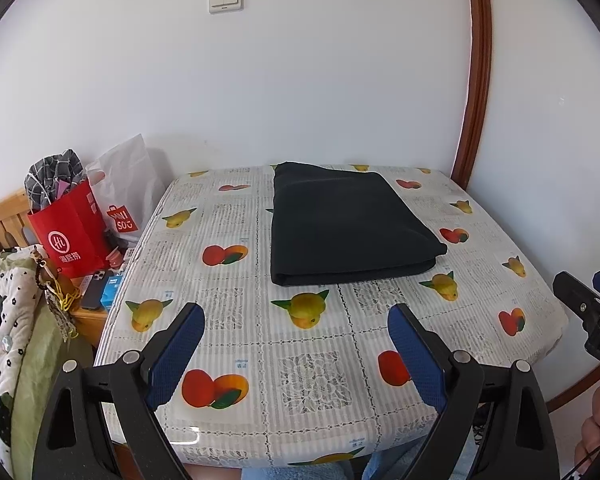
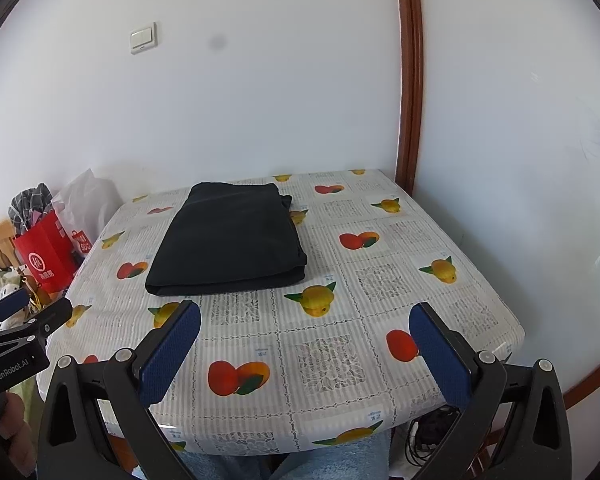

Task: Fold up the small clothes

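A black garment (image 1: 348, 228) lies folded into a neat rectangle on the far middle of the table (image 1: 260, 344), which has a fruit-print cloth. It also shows in the right wrist view (image 2: 232, 240). My left gripper (image 1: 296, 312) is open and empty, held above the table's near edge, well short of the garment. My right gripper (image 2: 306, 316) is open and empty too, above the near edge. The right gripper's fingers show at the right edge of the left wrist view (image 1: 580, 300).
A red paper bag (image 1: 70, 232) and a white bag (image 1: 128, 196) stand left of the table on a wooden stand. A patterned quilt (image 1: 4, 320) hangs at the near left. White walls close off the back and right. Cables (image 2: 432, 432) lie under the table's right corner.
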Demonstrator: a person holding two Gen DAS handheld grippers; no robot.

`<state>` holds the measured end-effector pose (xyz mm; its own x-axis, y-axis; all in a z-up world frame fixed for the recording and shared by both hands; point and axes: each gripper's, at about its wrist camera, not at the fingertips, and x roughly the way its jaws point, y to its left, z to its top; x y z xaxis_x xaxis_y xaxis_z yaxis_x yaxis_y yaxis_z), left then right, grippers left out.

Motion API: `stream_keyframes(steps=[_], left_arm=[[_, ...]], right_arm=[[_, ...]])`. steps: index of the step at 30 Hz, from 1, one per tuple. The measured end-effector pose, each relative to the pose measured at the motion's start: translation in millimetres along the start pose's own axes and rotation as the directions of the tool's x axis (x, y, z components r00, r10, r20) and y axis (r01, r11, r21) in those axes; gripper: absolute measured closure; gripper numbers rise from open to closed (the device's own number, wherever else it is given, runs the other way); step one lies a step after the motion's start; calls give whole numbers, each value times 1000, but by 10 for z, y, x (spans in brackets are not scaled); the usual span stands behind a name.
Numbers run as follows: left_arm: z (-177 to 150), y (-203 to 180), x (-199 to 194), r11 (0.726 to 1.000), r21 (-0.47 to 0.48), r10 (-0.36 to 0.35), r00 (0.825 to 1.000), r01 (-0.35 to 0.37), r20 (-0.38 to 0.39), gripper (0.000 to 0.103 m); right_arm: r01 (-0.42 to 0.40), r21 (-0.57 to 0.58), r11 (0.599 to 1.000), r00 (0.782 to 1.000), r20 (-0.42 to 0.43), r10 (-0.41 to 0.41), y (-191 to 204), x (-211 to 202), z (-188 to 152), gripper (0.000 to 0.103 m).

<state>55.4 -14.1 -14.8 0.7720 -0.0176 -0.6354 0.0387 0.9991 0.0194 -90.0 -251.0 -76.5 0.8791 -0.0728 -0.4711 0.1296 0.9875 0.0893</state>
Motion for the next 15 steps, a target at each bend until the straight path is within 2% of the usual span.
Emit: stream_keyframes(steps=[15], left_arm=[[-8, 11, 5, 1000, -2, -1, 1000, 1, -5, 10]], right_arm=[[3, -1, 1000, 1000, 1, -3, -44, 10, 9, 1]])
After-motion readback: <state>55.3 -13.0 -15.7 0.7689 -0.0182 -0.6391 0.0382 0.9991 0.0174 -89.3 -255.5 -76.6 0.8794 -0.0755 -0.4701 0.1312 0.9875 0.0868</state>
